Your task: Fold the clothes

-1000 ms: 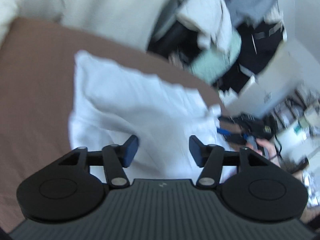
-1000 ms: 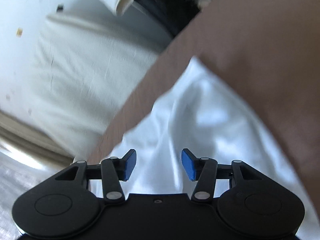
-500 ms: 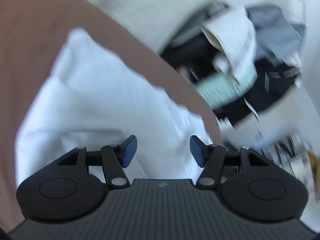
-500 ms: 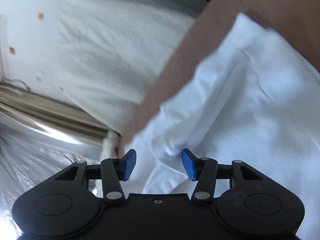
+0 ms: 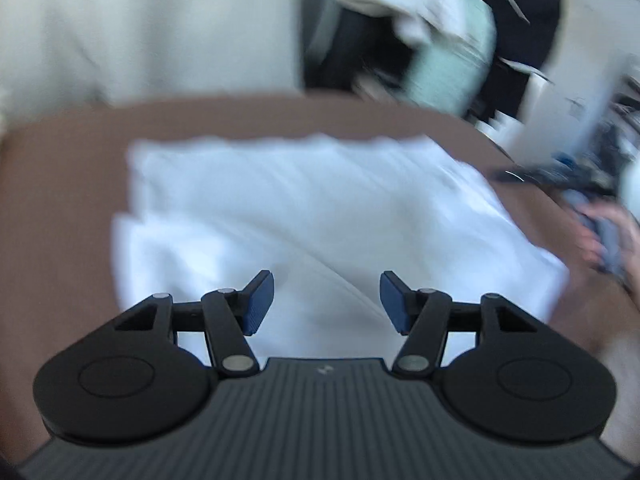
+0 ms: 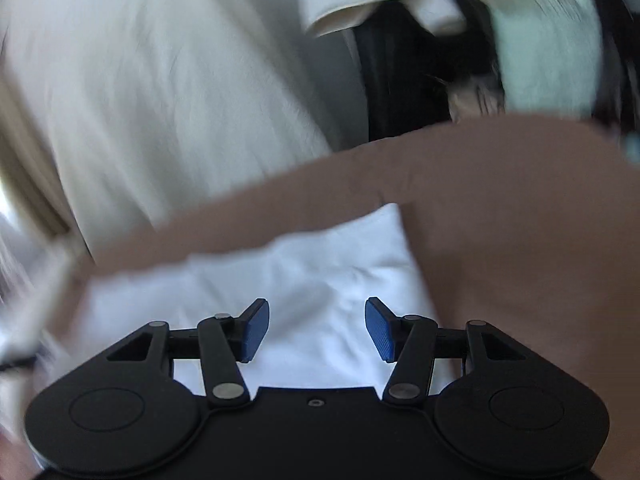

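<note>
A white garment (image 5: 304,216) lies folded flat on a brown surface (image 5: 60,184). It also shows in the right wrist view (image 6: 280,280). My left gripper (image 5: 327,300) is open and empty, just above the garment's near part. My right gripper (image 6: 317,330) is open and empty above another part of the garment. A hand holding something dark (image 5: 604,236) shows at the right edge of the left wrist view. Both views are blurred by motion.
A cream sheet or curtain (image 6: 160,92) hangs behind the brown surface (image 6: 520,220). A heap of clothes, white, mint green (image 5: 452,56) and dark, sits beyond the far edge. Dark clutter (image 5: 568,176) lies at the right.
Both grippers have swung round, so each view now looks across the garment toward the far edge. Both stay open and empty. The garment lies flatter than a second ago.
</note>
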